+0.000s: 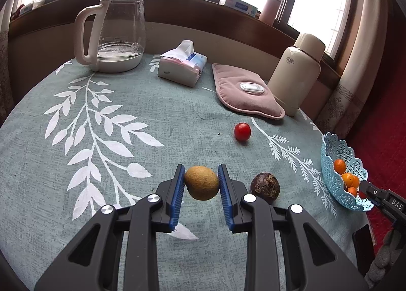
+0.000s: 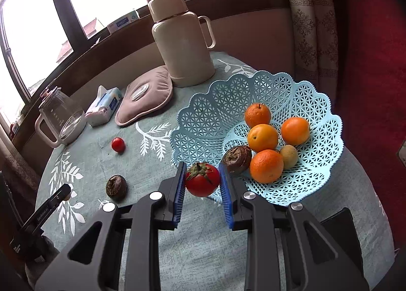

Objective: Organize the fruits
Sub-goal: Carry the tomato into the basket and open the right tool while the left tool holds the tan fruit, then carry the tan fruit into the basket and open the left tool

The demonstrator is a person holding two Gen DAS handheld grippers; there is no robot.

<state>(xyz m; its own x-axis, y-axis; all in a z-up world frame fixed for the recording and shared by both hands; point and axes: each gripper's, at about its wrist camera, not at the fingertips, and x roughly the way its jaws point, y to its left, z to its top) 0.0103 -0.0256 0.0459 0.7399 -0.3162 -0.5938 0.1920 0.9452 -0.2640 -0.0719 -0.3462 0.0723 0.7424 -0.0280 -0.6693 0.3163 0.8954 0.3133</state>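
Meanwhile, right claw clenches a soft, bruisable red tomato across its middle; left claw grips a firm brown round fruit.

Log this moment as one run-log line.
left gripper: shut on kiwi | right gripper: shut on tomato, beside basket | on table: small tomato, dark fruit

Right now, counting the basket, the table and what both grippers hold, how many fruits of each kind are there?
Oranges: 4
Red tomatoes: 2
Dark brown fruits: 2
Yellow-brown fruits: 2
Total: 10
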